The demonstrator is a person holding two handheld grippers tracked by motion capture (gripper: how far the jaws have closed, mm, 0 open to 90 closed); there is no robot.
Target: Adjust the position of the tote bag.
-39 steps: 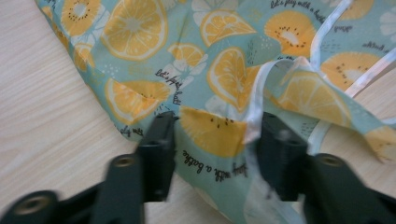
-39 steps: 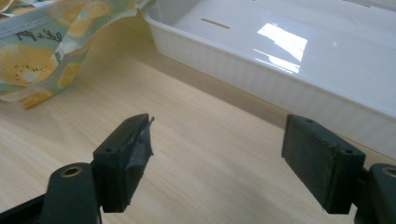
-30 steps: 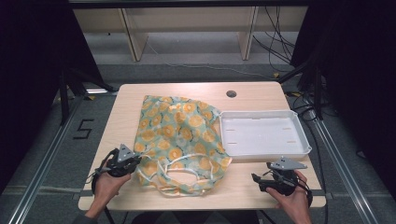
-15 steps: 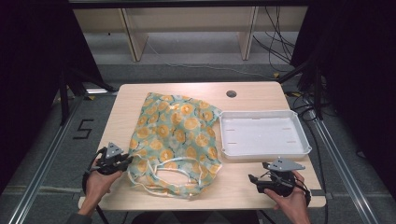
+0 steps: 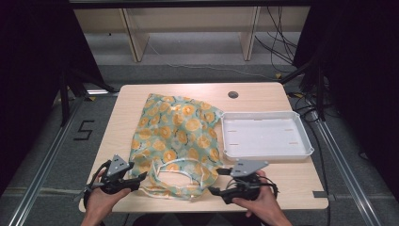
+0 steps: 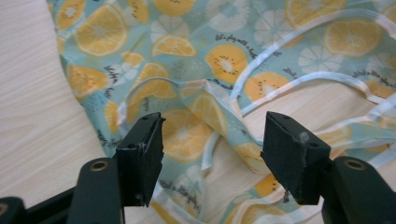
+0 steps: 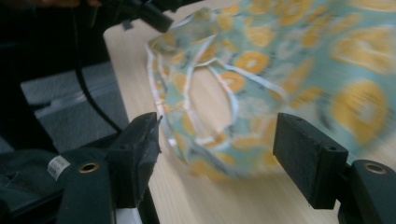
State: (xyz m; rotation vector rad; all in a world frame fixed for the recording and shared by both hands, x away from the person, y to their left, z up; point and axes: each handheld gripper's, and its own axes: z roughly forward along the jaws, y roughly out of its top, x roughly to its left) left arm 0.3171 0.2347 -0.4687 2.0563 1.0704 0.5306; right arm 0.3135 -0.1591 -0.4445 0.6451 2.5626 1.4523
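Observation:
A teal cloth bag (image 5: 179,132) printed with orange slices lies flat in the middle of the wooden table (image 5: 127,108), its white handles (image 5: 174,167) looped toward the front edge. My left gripper (image 5: 136,181) sits at the bag's front left corner. In the left gripper view it (image 6: 215,123) stands open, with the bag's hem (image 6: 224,60) just beyond the jaws. My right gripper (image 5: 214,190) is at the bag's front right corner, open (image 7: 218,122), facing the bag's handles (image 7: 224,88). Nothing is held in either one.
A white tray (image 5: 263,136) with nothing in it stands to the right of the bag. A round cable hole (image 5: 233,94) sits near the table's far edge. Shelving legs and cables lie on the floor beyond. The left gripper (image 7: 154,16) appears far off in the right gripper view.
My right gripper has slid left along the front edge up to the bag. The left gripper drew back toward the front. The bag's front end now lies flatter, its handles spread out.

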